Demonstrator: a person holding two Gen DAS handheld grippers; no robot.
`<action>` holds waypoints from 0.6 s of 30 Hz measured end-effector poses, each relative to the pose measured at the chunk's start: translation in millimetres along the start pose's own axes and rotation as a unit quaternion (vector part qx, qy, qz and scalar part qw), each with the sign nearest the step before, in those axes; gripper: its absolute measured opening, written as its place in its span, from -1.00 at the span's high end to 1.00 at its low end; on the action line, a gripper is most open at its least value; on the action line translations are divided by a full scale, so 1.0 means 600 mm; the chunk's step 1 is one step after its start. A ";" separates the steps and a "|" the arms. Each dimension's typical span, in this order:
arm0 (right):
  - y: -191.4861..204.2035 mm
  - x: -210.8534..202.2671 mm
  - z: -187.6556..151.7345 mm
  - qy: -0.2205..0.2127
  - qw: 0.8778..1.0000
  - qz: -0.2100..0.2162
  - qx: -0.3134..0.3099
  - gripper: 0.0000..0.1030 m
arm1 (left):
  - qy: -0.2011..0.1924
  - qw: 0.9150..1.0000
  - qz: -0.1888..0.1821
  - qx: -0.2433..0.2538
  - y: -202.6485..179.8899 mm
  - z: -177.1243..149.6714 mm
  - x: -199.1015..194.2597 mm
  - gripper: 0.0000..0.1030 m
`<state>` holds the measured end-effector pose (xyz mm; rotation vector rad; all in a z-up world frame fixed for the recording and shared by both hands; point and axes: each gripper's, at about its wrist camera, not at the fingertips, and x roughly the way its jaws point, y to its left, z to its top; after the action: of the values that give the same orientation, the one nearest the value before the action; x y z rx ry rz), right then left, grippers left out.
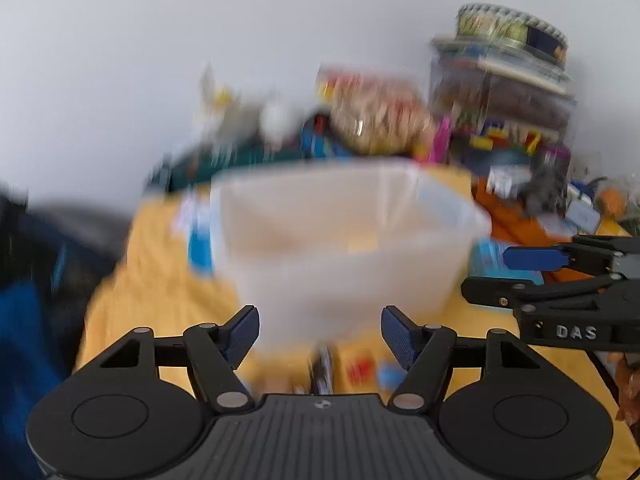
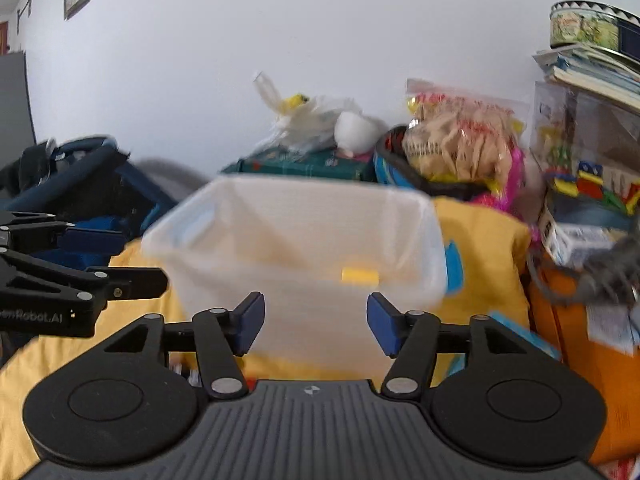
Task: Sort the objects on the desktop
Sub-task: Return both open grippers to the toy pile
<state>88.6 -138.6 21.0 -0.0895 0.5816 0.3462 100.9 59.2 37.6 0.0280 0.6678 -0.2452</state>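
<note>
A translucent plastic bin [image 1: 348,240] stands on a yellow cloth [image 1: 160,280] straight ahead in both views, blurred by motion. A small yellow piece [image 2: 359,274] shows through its wall [image 2: 280,240]. My left gripper [image 1: 320,334] is open and empty just in front of the bin. My right gripper [image 2: 316,322] is open and empty, also just short of the bin. The right gripper shows from the side at the right edge of the left wrist view [image 1: 532,276]. The left gripper shows at the left edge of the right wrist view [image 2: 116,258].
Behind the bin lie a green box [image 2: 304,164], white plastic bags [image 2: 308,120], a snack bag [image 2: 460,140] and a clear box of toy blocks [image 2: 588,160] under books and a round tin [image 2: 592,28]. A dark blue bag [image 2: 80,184] sits left. Small items [image 1: 360,372] lie on the cloth below.
</note>
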 end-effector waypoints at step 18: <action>0.049 -0.028 -0.174 0.138 0.986 0.094 0.018 -0.19 | 0.088 0.996 0.027 0.007 0.006 -0.164 0.018 -0.38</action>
<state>11.0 -134.6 -56.3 -0.0474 0.8730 0.5120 49.8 70.5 -46.8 0.0821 0.8385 -0.1978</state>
